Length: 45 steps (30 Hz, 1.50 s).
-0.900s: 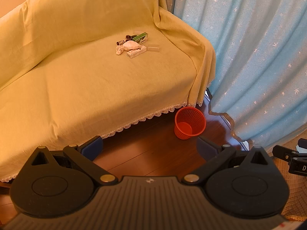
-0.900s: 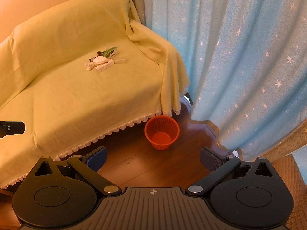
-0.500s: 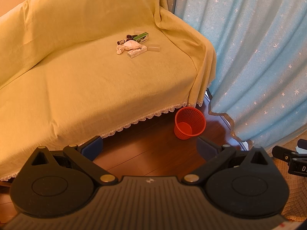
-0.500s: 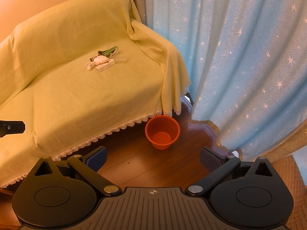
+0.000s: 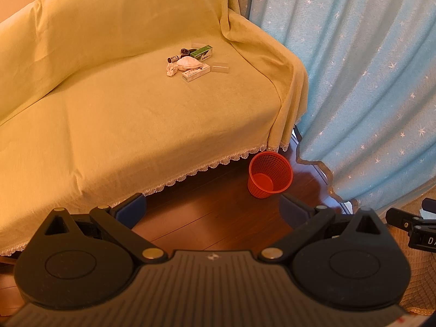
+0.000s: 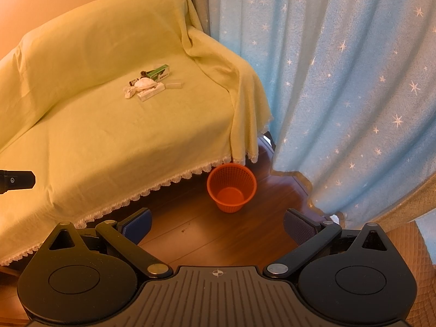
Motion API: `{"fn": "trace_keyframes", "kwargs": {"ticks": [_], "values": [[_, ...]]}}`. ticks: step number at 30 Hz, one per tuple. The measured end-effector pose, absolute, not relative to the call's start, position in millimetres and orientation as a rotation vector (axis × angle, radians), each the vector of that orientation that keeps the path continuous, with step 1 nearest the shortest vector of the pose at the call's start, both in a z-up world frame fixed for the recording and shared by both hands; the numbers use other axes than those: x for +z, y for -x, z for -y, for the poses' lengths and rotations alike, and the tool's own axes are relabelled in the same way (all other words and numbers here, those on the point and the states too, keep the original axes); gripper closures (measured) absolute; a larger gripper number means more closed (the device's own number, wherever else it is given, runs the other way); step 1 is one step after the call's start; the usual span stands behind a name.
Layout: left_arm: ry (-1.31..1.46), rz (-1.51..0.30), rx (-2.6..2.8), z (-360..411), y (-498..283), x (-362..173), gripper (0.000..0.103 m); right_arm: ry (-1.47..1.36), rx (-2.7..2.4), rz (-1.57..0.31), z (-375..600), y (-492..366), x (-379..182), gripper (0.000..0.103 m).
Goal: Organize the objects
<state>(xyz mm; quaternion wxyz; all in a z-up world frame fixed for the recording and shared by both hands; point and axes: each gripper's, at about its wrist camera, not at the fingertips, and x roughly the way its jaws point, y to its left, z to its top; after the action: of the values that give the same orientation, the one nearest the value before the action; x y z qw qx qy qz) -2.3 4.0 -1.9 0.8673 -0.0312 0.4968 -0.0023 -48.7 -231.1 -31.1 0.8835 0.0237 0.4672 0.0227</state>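
Both claws hang wide open over the wood floor, the left claw point(image 5: 211, 209) and right claw point(image 6: 216, 224) each holding nothing. Just beyond stands an orange mesh bin point(image 6: 231, 186) by the sofa's point(image 6: 114, 136) lace hem. The clutter point(image 5: 192, 62), boxes and crumpled tissue, lies far back on the seat.

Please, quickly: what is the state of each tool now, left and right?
Left tool: open, holding nothing.
Right tool: open, holding nothing.
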Motion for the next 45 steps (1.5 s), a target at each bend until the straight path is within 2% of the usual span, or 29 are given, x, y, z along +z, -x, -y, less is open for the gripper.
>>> {"fn": "trace_keyframes", "kwargs": {"ticks": [45], "values": [[0.084, -1.06, -0.006, -12.7, 1.3, -6.4, 0.001, -0.034, 0.06, -0.987, 224.7, 47.2, -29.4, 0.002]]}}
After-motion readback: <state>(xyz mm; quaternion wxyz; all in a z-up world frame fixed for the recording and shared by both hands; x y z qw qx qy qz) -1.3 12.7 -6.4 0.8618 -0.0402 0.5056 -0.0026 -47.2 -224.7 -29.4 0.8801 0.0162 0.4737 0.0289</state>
